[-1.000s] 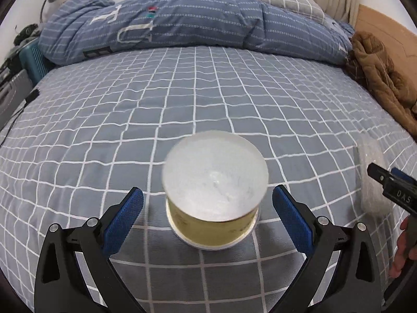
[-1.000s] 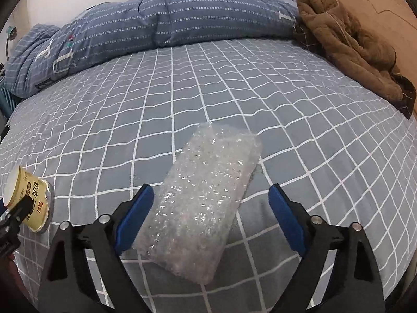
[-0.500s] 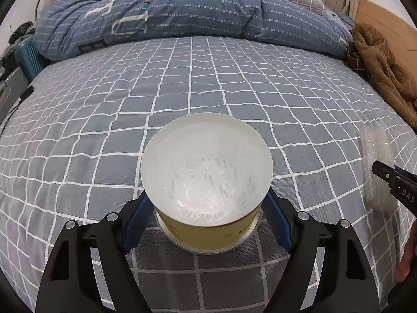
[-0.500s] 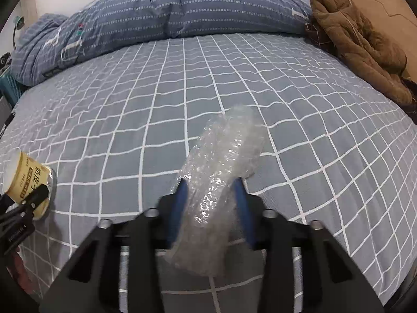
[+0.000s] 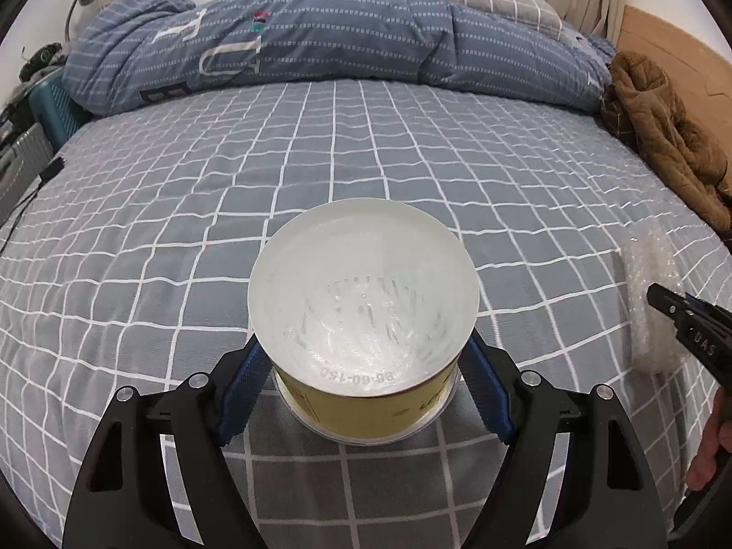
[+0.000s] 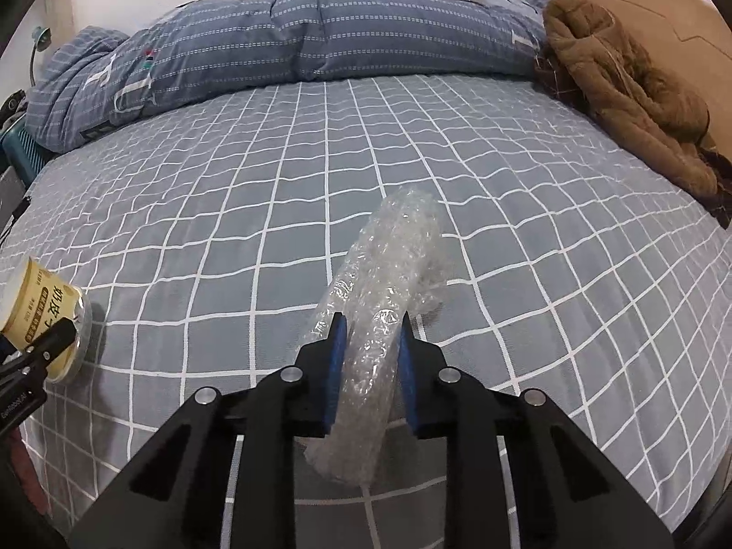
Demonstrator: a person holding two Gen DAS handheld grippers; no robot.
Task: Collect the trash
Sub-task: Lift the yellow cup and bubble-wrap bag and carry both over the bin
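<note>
1. Right gripper [image 6: 371, 368]: the 2 blue pads pinch the crumpled clear bubble-wrap piece [image 6: 389, 293] across its narrow middle. The soft film is squeezed into a ridge between the pads; 1 end projects forward over the bed, the other hangs below the jaws.
2. Left gripper [image 5: 361, 389]: the 2 blue pads bear on opposite sides of the round yellow paper cup with a white base [image 5: 363, 315]. The cup stands upside down, base toward the camera, its clear rim on the sheet. The jaws stand wide because the cup is wide.
3. Reason for hold: the centred, opposed contact probably keeps the rigid cup from tipping, while the wrap needs a near-full squeeze because it collapses.
4. Position: both trash items sit on the near part of the grey bed sheet with white grid lines [image 5: 366, 146], well apart, cup to the left of the wrap.
5. Surroundings: a blue striped duvet [image 5: 297, 32] lies bunched at the far edge; a brown quilted jacket [image 6: 617, 78] lies at the right side.
6. Judgement: both grasps appear complete; lift is not yet done.
</note>
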